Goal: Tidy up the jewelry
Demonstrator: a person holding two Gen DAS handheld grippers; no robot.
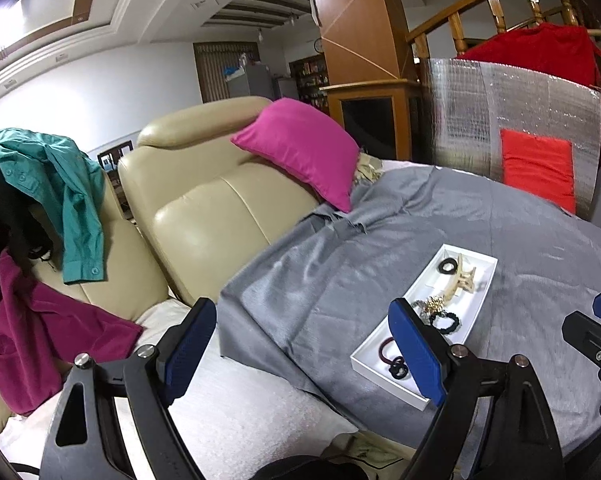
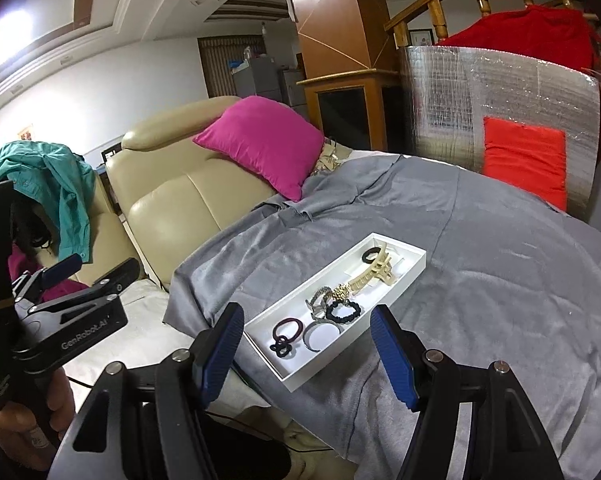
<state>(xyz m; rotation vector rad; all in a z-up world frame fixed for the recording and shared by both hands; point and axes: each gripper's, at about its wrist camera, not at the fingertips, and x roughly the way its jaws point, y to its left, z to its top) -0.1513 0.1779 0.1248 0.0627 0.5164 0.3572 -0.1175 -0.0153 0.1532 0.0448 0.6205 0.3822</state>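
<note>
A long white tray point(image 2: 270, 364) lies on a grey cloth point(image 2: 480, 280). It holds a cream claw clip point(image 2: 374, 274), a black hair tie point(image 2: 370, 255), a gold chain point(image 2: 340, 292), a black scrunchie point(image 2: 342, 311), a maroon hair tie point(image 2: 286, 330) and other small bands. My right gripper point(image 2: 308, 356) hangs open just short of the tray's near end, empty. My left gripper point(image 1: 304, 348) is open and empty, to the left of the tray point(image 1: 380, 380). Its right finger covers part of the maroon tie point(image 1: 385, 346). The claw clip point(image 1: 462, 282) shows beyond it.
A beige leather sofa point(image 1: 204, 216) with a pink cushion point(image 1: 300, 148) borders the cloth on the left. Teal and magenta garments point(image 1: 60, 184) hang over it. A silver foil board point(image 2: 500, 104) with a red patch stands at the back. A hand point(image 2: 28, 420) holds the left gripper point(image 2: 92, 272).
</note>
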